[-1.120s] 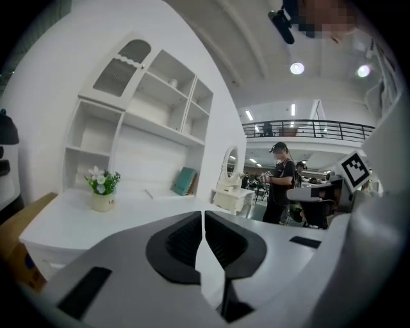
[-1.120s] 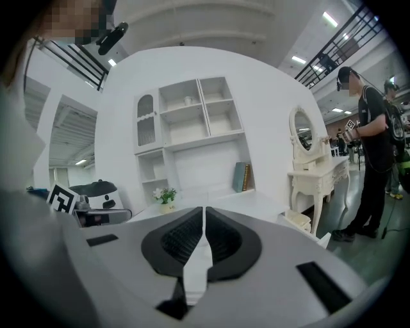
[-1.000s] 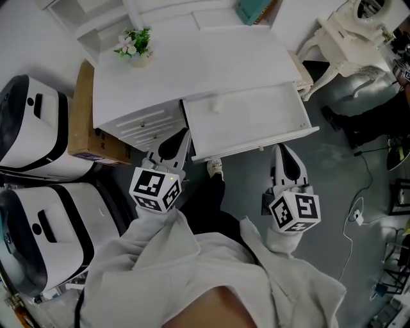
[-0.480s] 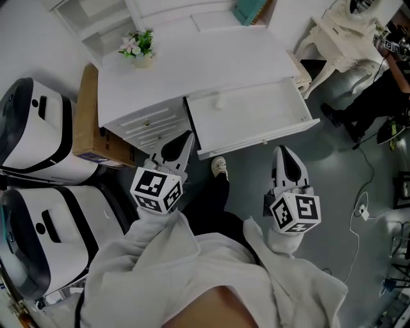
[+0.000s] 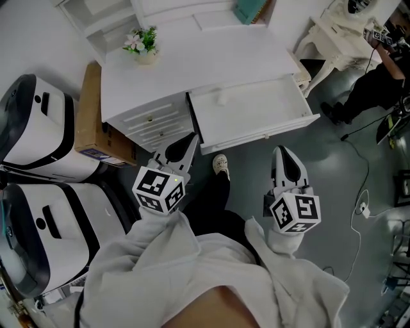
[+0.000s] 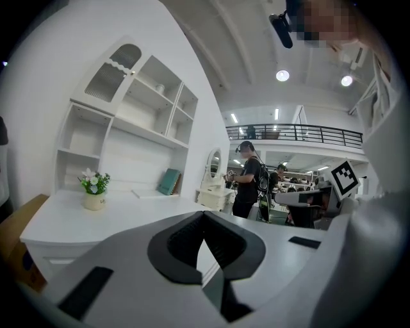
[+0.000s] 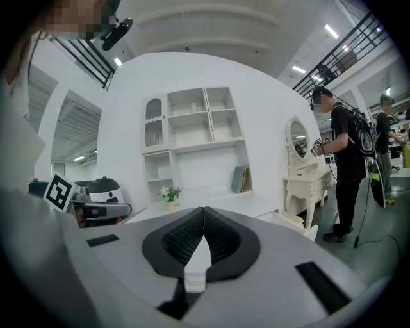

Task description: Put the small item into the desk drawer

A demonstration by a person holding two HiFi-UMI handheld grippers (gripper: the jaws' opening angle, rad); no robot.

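Note:
The white desk (image 5: 192,64) has its drawer (image 5: 256,118) pulled open toward me. A small pale item (image 5: 221,98) lies on the drawer floor near its back left corner. My left gripper (image 5: 192,136) hangs below the drawer's left front corner, jaws shut with nothing in them. My right gripper (image 5: 282,149) hangs below the drawer's right half, over the grey floor, jaw tips together and empty. In the left gripper view the left gripper (image 6: 204,213) faces the desk top (image 6: 115,214). In the right gripper view the right gripper (image 7: 204,209) faces the desk too.
A flower pot (image 5: 142,46) and a teal book (image 5: 248,9) stand on the desk. A cardboard box (image 5: 90,109) and two white-and-black machines (image 5: 32,128) are on the left. A white vanity (image 5: 339,32), a person (image 5: 371,83) and a cable (image 5: 359,205) are on the right.
The desk and open drawer have slid slightly right and up in the head view. A person has come into view at the right edge. Both grippers stay shut and nearly still.

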